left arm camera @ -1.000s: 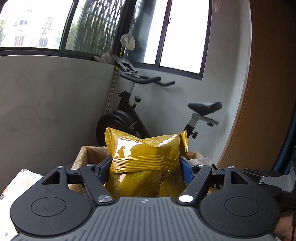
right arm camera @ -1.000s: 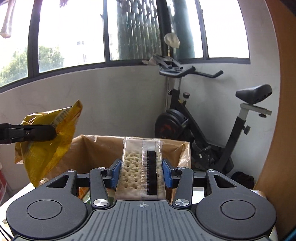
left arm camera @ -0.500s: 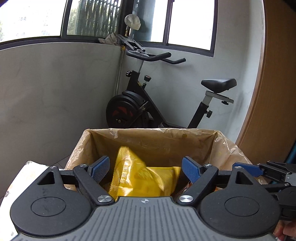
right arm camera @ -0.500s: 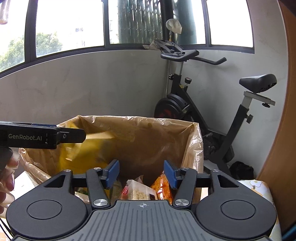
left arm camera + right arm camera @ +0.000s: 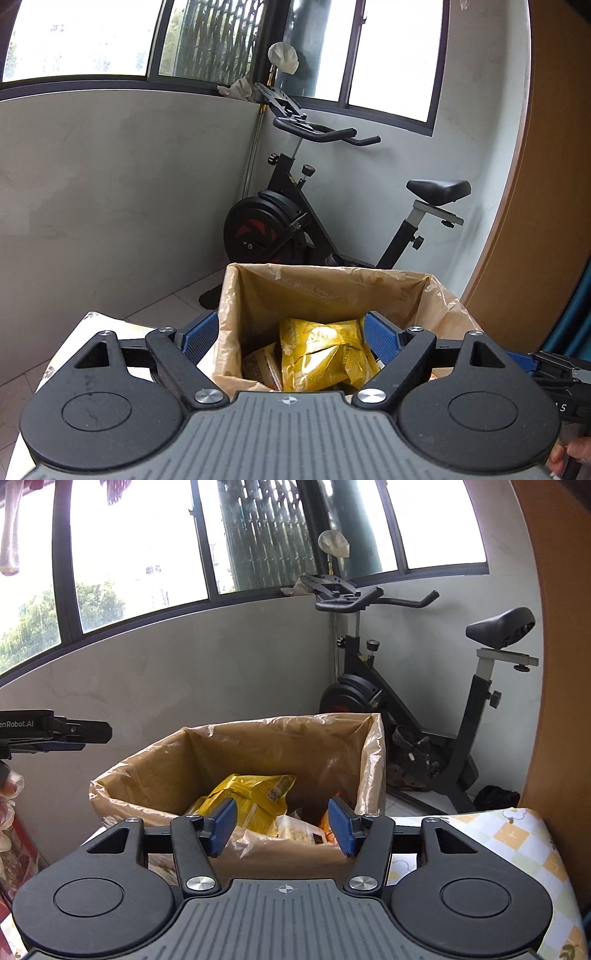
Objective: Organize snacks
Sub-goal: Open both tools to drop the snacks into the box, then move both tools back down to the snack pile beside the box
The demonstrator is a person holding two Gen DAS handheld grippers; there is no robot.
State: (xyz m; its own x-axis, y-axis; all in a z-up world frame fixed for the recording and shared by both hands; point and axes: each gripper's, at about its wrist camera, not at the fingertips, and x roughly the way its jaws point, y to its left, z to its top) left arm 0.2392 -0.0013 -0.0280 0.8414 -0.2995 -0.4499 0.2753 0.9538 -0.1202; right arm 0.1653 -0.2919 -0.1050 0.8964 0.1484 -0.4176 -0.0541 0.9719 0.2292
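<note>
inside one lined box, one yellow bag; left gripper, right gripper both gape empty.

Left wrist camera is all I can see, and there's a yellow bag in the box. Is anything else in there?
Observer: Yes. The right wrist view shows a pale cracker pack lying right of the yellow bag inside the box.
Operator: Any orange stuff?
Observer: An orange packet peeks out beside the crackers. It is mostly hidden, so I can't tell what it is.
Operator: Is my right gripper holding something?
Observer: No. The right gripper has its fingers spread, with nothing between them.
</note>
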